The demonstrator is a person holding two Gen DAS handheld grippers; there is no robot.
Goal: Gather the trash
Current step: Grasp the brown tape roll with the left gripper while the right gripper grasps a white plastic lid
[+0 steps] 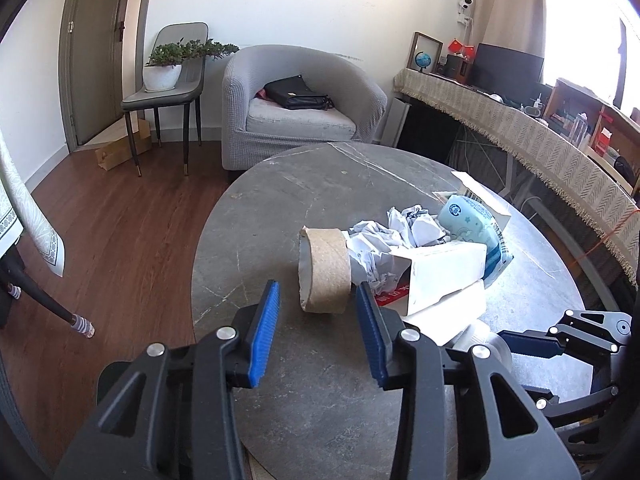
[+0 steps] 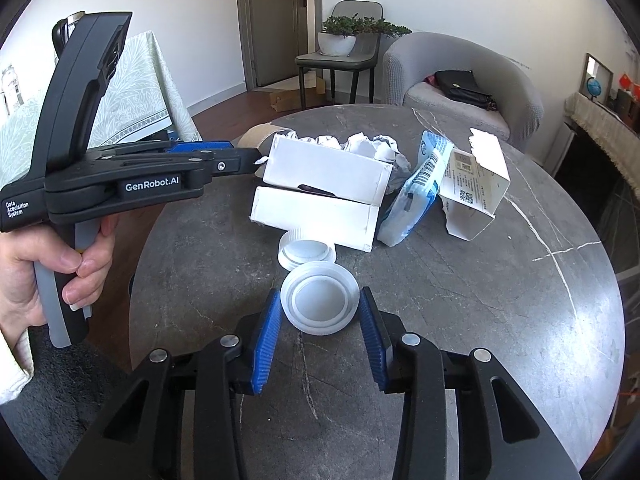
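Observation:
Trash lies on a round grey marble table point(image 1: 280, 200). A brown cardboard tube point(image 1: 324, 270) lies just ahead of my open left gripper point(image 1: 316, 296), between its fingertips but not touched. Behind it are crumpled paper point(image 1: 396, 236), white boxes point(image 1: 444, 276) and a blue tissue pack point(image 1: 476, 224). In the right wrist view my right gripper point(image 2: 320, 308) is open around a translucent plastic lid point(image 2: 319, 305), its pads close beside the rim. A second lid point(image 2: 306, 254) lies behind it, then the white boxes point(image 2: 320, 196), the tissue pack point(image 2: 420, 188) and a torn carton point(image 2: 476, 188).
A grey armchair point(image 1: 296, 104) with a black bag stands beyond the table. A chair with a potted plant point(image 1: 168, 68) is at the back left. A cloth-covered desk point(image 1: 520, 128) runs along the right. The floor is wood.

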